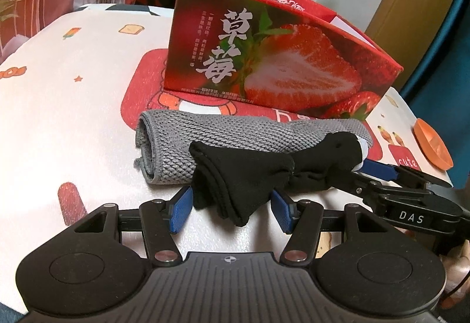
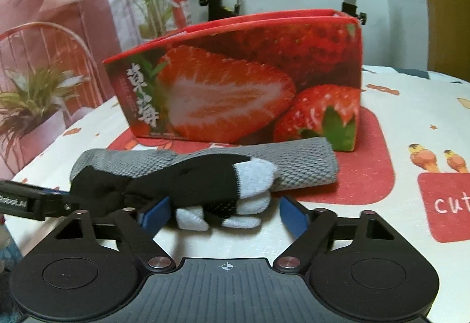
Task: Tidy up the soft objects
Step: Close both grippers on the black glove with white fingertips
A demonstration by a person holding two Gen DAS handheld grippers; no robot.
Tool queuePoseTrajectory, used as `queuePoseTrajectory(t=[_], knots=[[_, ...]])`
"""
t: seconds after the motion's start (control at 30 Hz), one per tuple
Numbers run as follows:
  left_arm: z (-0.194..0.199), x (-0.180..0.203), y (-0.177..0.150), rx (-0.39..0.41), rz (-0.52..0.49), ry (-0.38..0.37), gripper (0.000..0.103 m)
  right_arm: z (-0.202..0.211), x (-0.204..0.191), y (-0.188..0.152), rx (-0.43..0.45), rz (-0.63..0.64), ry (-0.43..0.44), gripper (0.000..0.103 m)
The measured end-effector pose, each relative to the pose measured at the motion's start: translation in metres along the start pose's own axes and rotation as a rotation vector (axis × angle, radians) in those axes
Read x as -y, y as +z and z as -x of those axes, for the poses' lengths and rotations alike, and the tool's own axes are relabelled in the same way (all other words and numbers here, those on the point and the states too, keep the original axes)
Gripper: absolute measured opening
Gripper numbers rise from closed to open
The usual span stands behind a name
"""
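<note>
One black knit sock [image 1: 243, 176], grey-white toe, centre frame, lies against one rolled grey waffle-weave towel [image 1: 235, 132]. Left gripper [image 1: 232, 205] pads clamp its cuff; right gripper [image 2: 224, 212] fingers apart around the toe. One glossy strawberry box [image 1: 264, 58] behind.

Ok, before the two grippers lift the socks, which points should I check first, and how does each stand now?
1. Toe end of the socks between the right gripper's jaws: ok.
2. Right gripper pressing the socks: not ok, a gap shows on one side.
3. Left gripper holding the cuff end firmly: cannot tell; its pads seem to touch it.
4. Socks free of the grey towel: cannot tell; they lie against it.
5. Strawberry box open at the top: ok.
</note>
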State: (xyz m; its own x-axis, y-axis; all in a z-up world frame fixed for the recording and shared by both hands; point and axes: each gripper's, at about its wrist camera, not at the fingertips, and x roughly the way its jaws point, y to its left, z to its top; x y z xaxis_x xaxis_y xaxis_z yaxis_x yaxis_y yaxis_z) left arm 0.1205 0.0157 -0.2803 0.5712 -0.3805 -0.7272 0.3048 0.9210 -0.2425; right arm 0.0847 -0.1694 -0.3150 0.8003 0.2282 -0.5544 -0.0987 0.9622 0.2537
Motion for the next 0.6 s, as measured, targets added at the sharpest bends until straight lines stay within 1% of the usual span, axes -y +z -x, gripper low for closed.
queuePoseTrajectory(t=[0.07,0.17,0.27,0.37,0.4,0.47,0.57,0.6], knots=[[-0.0002,-0.0003,0.0000,0.007,0.002,-0.001,0.061,0.0013,-0.0012,0.0003,0.012,0.005,0.003,0.070],[-0.0008,0.0000,-0.0005,0.016,0.004,-0.001,0.062,0.0041,-0.0007,0.0006,0.032,-0.003,0.010,0.070],[-0.0009,-0.0010,-0.0010,0.025,0.013,-0.016,0.066,0.0056,0.0003,0.0021,0.043,-0.013,0.018,0.071],[-0.0021,0.0000,-0.0008,0.030,0.007,-0.018,0.067,0.0064,0.0015,0.0037,0.054,-0.024,0.027,0.070],[-0.0025,0.0009,-0.0008,0.030,0.001,-0.016,0.067,0.0059,0.0018,0.0043,0.055,-0.029,0.032,0.068],[-0.0031,0.0015,-0.0011,0.029,-0.006,-0.013,0.067,0.0050,0.0028,0.0036,0.049,-0.032,0.034,0.057],[-0.0041,0.0014,-0.0004,0.029,-0.005,-0.016,0.067,0.0027,0.0053,0.0019,0.034,-0.045,0.045,0.049],[-0.0045,0.0015,-0.0002,0.028,-0.006,-0.016,0.067,0.0025,0.0057,0.0016,0.031,-0.047,0.050,0.044]])
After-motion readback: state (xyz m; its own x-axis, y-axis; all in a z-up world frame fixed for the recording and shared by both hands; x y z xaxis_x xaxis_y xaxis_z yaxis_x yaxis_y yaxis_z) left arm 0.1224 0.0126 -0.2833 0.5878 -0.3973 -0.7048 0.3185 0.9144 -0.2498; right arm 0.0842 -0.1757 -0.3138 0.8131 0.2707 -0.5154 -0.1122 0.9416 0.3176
